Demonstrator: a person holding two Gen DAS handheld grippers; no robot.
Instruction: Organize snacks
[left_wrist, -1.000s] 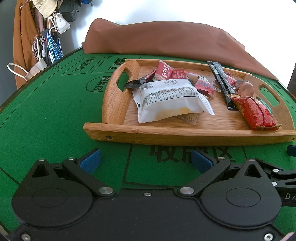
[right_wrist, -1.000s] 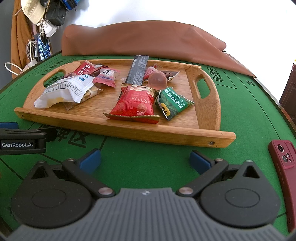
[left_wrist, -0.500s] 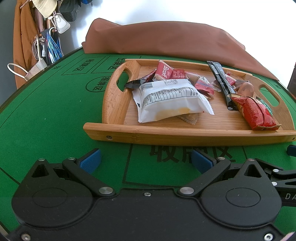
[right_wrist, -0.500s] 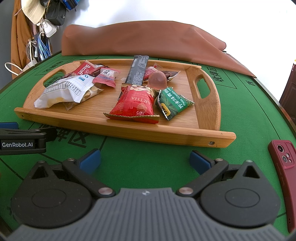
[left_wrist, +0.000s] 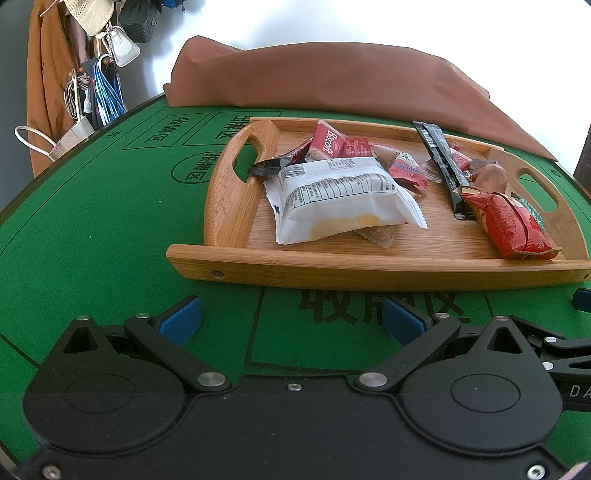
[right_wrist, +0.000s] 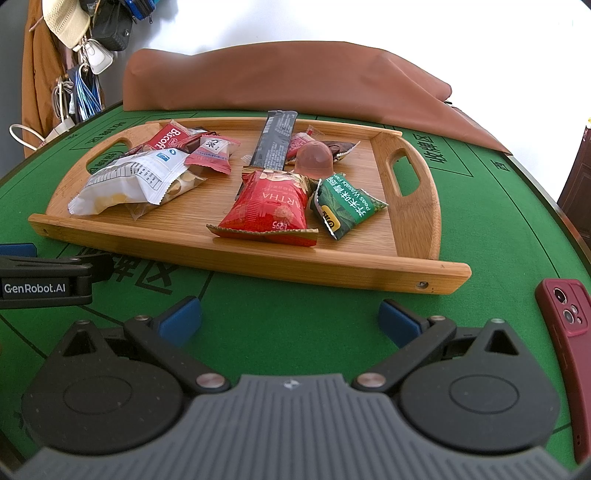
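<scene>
Comparing with the frames from one second and half a second back: nothing has shifted, in either view. My left hand-held gripper (left_wrist: 291, 317) sits at the bottom of its frame, released, blue pads apart over bare green worktop (left_wrist: 92, 229), grasping nothing. My right hand-held gripper (right_wrist: 290, 317) is the same: released, empty, low in its frame. The bamboo tray (right_wrist: 258, 264) spans mid-frame, just beyond both. All snacks lie inside it: white packet (right_wrist: 129, 181) at left, red packet (right_wrist: 271, 206) centre, green wasabi-pea packet (right_wrist: 345, 206) touching it on the right, black stick (right_wrist: 275, 138) toward the back, Biscoff packet (right_wrist: 166, 136) upper left. A maroon phone (right_wrist: 567, 339) lies on the worktop at right edge. Judgement: no snack remains outside the tray, so collecting looks finished; the pause suggests the task is at or near its end.
</scene>
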